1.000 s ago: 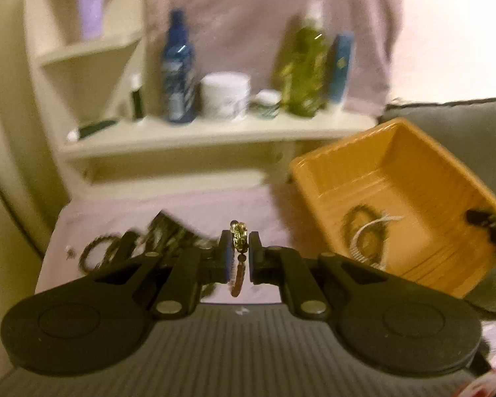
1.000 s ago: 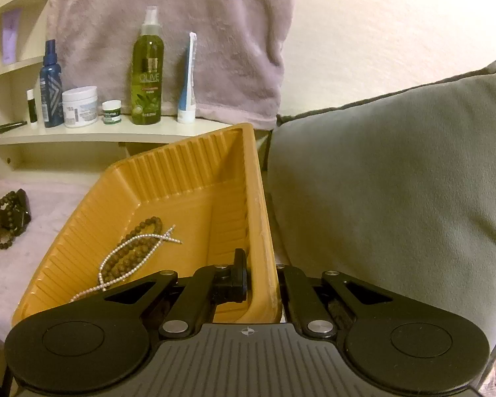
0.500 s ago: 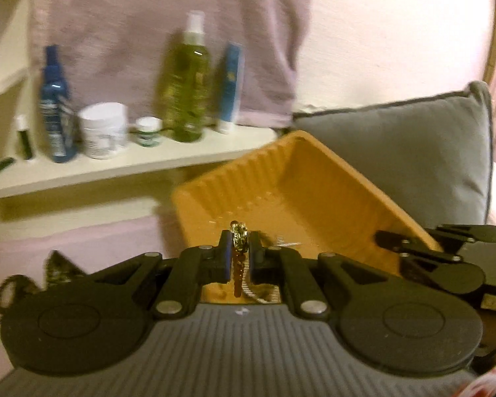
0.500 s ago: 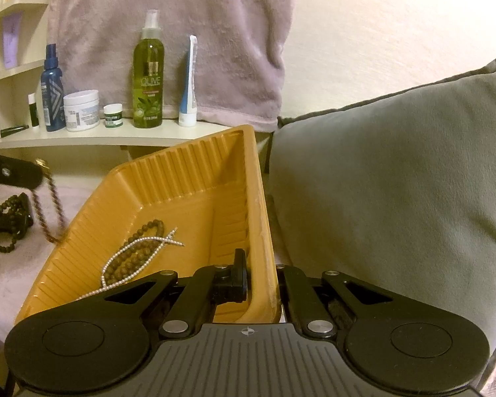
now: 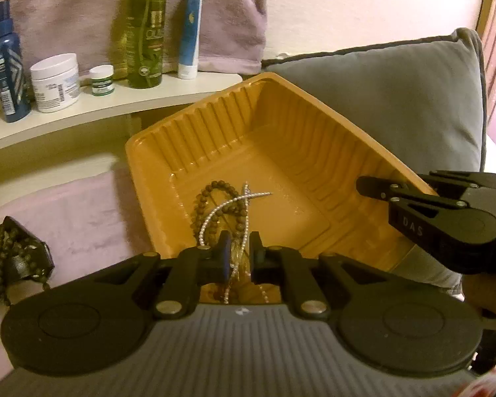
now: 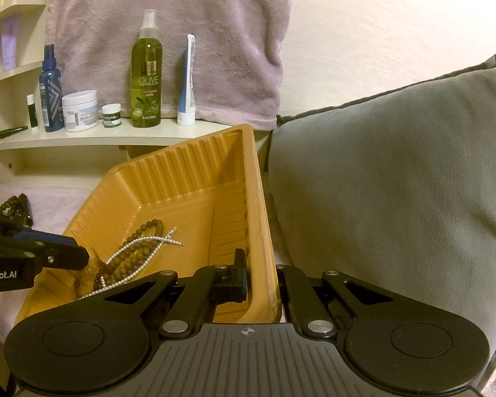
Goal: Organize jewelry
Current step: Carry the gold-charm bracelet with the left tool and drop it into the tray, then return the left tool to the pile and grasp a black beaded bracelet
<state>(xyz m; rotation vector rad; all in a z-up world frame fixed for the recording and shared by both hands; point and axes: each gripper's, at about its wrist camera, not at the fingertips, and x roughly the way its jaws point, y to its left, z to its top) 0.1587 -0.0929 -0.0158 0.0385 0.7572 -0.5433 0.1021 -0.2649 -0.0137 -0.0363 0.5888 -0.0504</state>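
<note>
Left tool (image 5: 237,251), lower centre of the left wrist view, is sitting over the near edge of the orange plastic tray (image 5: 317,125). Its jaws have just been opening a little, and a thin gold chain (image 5: 235,258) is hanging in the narrow gap between them; whether the pads are still pressing on it cannot be told.

Right tool (image 6: 261,274), lower centre of the right wrist view, is clamping the tray's right wall, one finger inside and one outside, and the tray is sitting tilted. In the left wrist view this tool is reaching in from the right edge of the frame.

Inside the tray, toward its near left part, a brown bead bracelet (image 5: 215,205) is lying with a white pearl strand (image 5: 221,211) draped across it.

At the far left edge of the left wrist view, a pile of dark bead strands (image 5: 3,264) is lying on a pink-covered surface (image 5: 82,218). A grey cushion (image 6: 396,182) is standing just right of the tray. Upper left: a shelf (image 6: 82,139) is carrying bottles and jars.
</note>
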